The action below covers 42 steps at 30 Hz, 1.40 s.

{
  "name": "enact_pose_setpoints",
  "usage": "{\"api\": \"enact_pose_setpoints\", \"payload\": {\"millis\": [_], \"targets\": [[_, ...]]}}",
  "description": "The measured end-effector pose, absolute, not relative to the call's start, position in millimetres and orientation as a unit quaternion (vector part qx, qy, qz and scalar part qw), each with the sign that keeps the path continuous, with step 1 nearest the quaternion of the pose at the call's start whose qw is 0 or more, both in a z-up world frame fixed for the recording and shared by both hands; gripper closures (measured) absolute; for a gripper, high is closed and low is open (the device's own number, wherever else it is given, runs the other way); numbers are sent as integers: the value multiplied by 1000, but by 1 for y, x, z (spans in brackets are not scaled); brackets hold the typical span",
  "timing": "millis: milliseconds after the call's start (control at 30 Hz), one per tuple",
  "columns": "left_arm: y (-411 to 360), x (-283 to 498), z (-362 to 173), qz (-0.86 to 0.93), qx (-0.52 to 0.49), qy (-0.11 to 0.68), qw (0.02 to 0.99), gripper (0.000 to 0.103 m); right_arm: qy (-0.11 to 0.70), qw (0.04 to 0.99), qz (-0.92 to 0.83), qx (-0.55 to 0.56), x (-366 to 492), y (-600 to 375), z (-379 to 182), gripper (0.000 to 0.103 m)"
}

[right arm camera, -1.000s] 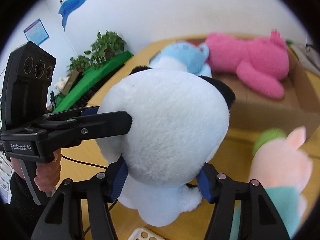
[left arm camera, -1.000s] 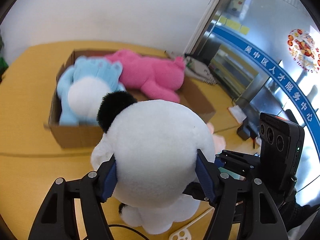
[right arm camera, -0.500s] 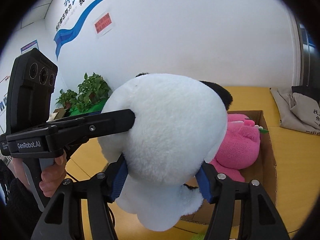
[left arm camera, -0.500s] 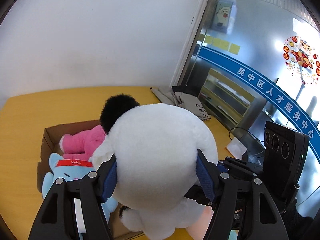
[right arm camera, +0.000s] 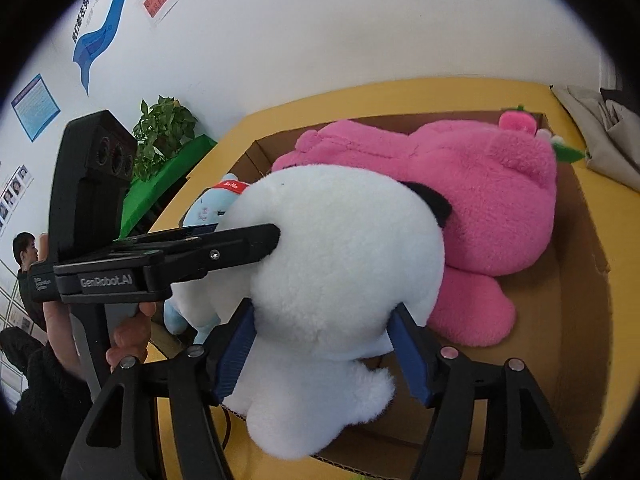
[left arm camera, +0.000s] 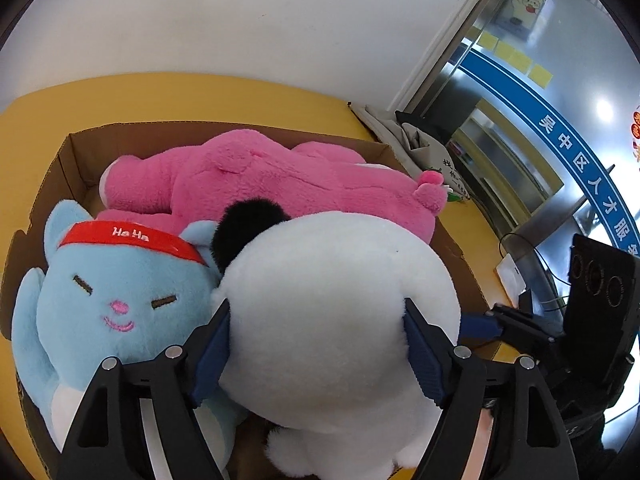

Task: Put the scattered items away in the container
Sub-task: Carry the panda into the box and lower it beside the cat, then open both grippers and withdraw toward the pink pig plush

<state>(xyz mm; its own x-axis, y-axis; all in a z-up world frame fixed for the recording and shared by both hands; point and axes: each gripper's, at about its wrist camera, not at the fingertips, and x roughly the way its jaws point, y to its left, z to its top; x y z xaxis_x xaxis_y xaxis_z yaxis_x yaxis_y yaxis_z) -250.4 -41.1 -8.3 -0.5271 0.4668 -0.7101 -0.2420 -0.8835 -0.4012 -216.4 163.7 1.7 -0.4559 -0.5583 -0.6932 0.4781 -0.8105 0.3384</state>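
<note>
Both grippers are shut on a white panda plush (left arm camera: 336,312) with black ears, seen also in the right wrist view (right arm camera: 340,264). My left gripper (left arm camera: 316,352) squeezes its head from one side, my right gripper (right arm camera: 324,352) from the other. The panda hangs over the near part of an open cardboard box (left arm camera: 56,168) on a yellow table. Inside the box lie a pink plush (left arm camera: 272,180) along the back and a light blue cat plush (left arm camera: 112,292) with a red headband at the left. The pink plush also shows in the right wrist view (right arm camera: 492,208).
The box's right wall (right arm camera: 580,280) rises beside the pink plush. A grey cloth bag (left arm camera: 404,136) lies on the table behind the box. Green plants (right arm camera: 164,128) stand by the wall. A glass door with blue lettering (left arm camera: 560,128) is to the right.
Both grippers have carried the panda from above the table to over the box and lowered it toward the space beside the blue cat and pink plush.
</note>
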Motion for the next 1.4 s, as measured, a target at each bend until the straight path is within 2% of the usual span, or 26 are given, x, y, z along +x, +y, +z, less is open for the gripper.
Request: {"api": "enact_pose_setpoints", "payload": {"millis": [67, 100, 167, 200, 233, 300, 367, 467, 600, 667, 700, 733, 800, 1133, 1400], "targets": [[-39, -249, -8, 866, -441, -122, 201, 19, -40, 294, -868, 399, -216, 176, 18, 39], [-37, -247, -8, 867, -441, -120, 199, 18, -45, 289, -872, 393, -221, 181, 25, 43], [-36, -246, -8, 868, -440, -119, 196, 18, -59, 278, -879, 384, -233, 189, 39, 55], [-35, -246, -8, 868, -440, -119, 195, 18, -54, 263, -883, 385, -242, 188, 39, 64], [-35, -246, -9, 868, -440, -120, 194, 17, -44, 251, -884, 393, -253, 183, 34, 74], [-33, -245, -11, 868, -443, -118, 191, 15, -29, 238, -873, 424, -268, 171, 15, 85], [-25, -245, -16, 869, -453, -90, 177, 15, -10, 228, -859, 458, -278, 159, -11, 88], [-9, -242, -28, 874, -457, -33, 162, 8, 21, 213, -852, 477, -270, 145, -32, 90], [-10, -237, -28, 873, -457, -39, 165, 7, 0, 207, -855, 476, -261, 158, -27, 90], [-14, -232, -25, 873, -456, -50, 167, 7, -15, 197, -860, 471, -255, 169, -18, 79], [-18, -228, -22, 873, -455, -59, 165, 6, -19, 187, -866, 463, -250, 173, -14, 63], [-22, -224, -18, 874, -454, -71, 160, 5, -22, 178, -872, 456, -245, 178, -9, 41], [-29, -213, -8, 877, -452, -84, 144, 5, -31, 166, -881, 442, -231, 186, -1, 21], [-29, -105, 38, 912, -410, -34, 7, 0, 37, 147, -903, 401, -134, 179, 24, 21], [-18, -51, 42, 919, -389, -56, -12, 0, 61, 129, -914, 380, -89, 170, 40, 21]]}}
